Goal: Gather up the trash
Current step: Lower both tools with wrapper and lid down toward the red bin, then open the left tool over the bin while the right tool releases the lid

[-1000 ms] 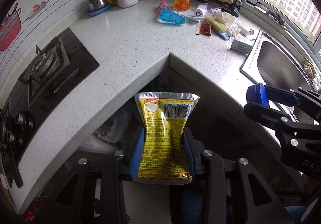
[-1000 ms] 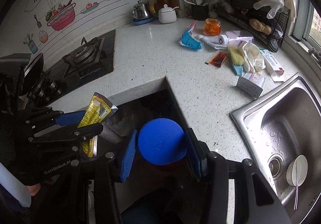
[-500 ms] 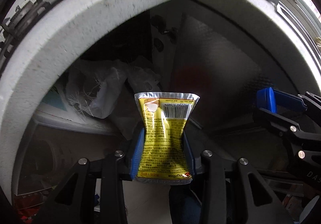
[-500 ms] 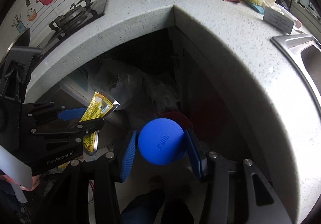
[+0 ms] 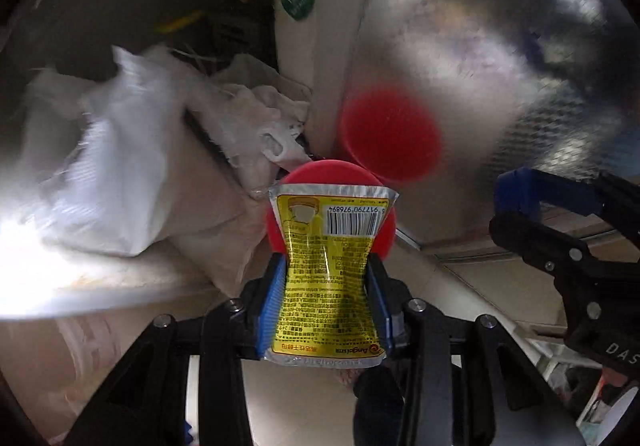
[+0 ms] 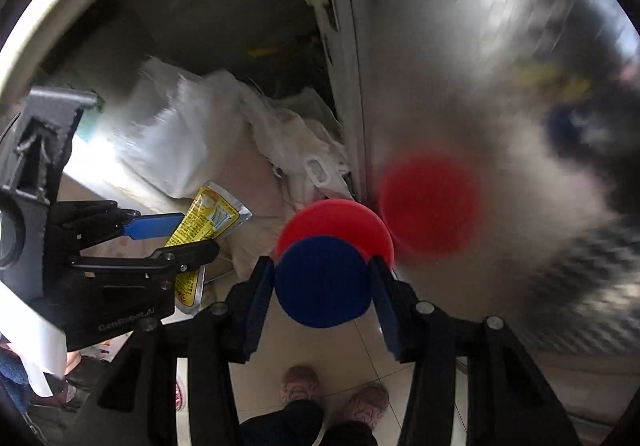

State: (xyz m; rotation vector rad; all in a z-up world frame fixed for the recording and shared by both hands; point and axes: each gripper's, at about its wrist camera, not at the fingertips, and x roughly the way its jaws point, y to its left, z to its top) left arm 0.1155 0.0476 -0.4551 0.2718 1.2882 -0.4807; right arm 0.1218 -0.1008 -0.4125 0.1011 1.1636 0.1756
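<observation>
Left wrist view: both loads above the red bin

Left wrist view showed the left gripper [image 5: 326,300] clamped on a yellow foil sachet [image 5: 329,278], long axis running toward 12 o'clock, its jaws having just eased slightly wider. A red bin [image 5: 390,224] lay directly beyond, at 12 o'clock. The right gripper [image 6: 322,286] pinched a blue lid [image 6: 322,282], the same red bin [image 6: 334,220] just past it and seemingly equally near.

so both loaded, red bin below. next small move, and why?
Probably lower the left hand-held gripper a little further toward the red bin, then release: the yellow packet sits pinched directly in front of the bin in its view.
</observation>
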